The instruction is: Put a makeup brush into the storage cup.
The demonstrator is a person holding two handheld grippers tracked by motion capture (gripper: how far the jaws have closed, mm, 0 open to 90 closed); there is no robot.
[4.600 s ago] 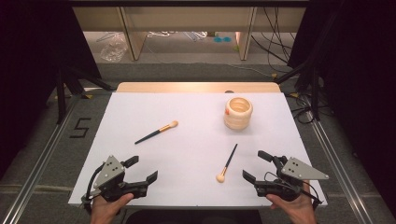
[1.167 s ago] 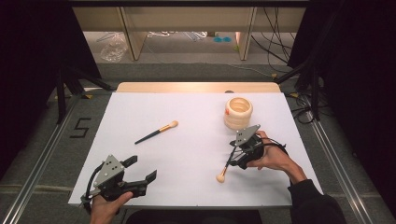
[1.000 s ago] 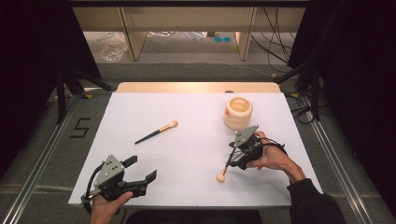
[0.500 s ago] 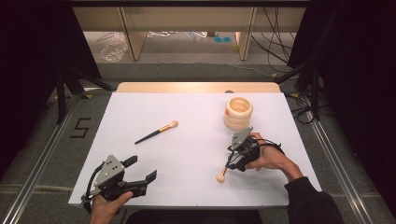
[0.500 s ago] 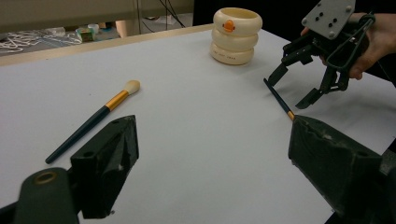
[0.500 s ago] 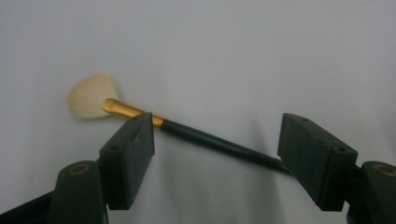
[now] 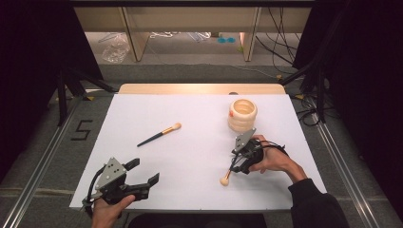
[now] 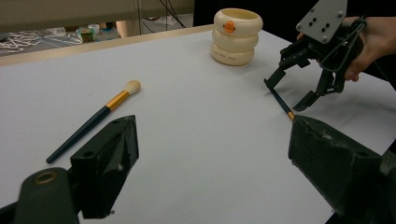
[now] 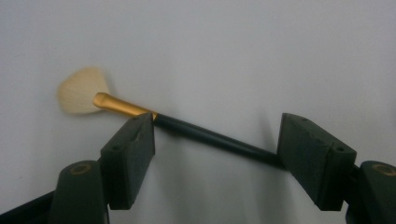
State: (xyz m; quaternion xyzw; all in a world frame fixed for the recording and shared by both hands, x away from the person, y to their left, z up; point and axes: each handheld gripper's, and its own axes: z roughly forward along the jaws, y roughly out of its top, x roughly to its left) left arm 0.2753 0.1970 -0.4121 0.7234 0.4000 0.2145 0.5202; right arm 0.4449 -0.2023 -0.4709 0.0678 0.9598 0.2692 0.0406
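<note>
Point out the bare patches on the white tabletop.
Bare: the middle between left brush and right brush, and the far-left corner. Crowded: the right, where the right claw straddles that brush before the ringed holder.

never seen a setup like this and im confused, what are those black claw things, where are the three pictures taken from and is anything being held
A person sits at a white table holding a hand-held tool in each hand. Each tool ends in black two-jaw tongs and carries its own small camera.

The high view looks down from above the person. The other two pictures come from those tool cameras, looking along each tool's own jaws.

On the table lie two makeup brushes with dark handles, gold collars and pale bristles, plus a cream ribbed holder with an orange mark.

The left tongs rest open near the table's front edge, holding nothing; the far brush lies beyond them.

The right tongs are lowered over the near brush. Its handle lies between the open jaws, but they do not appear to press on it, so it is not gripped yet.
</note>
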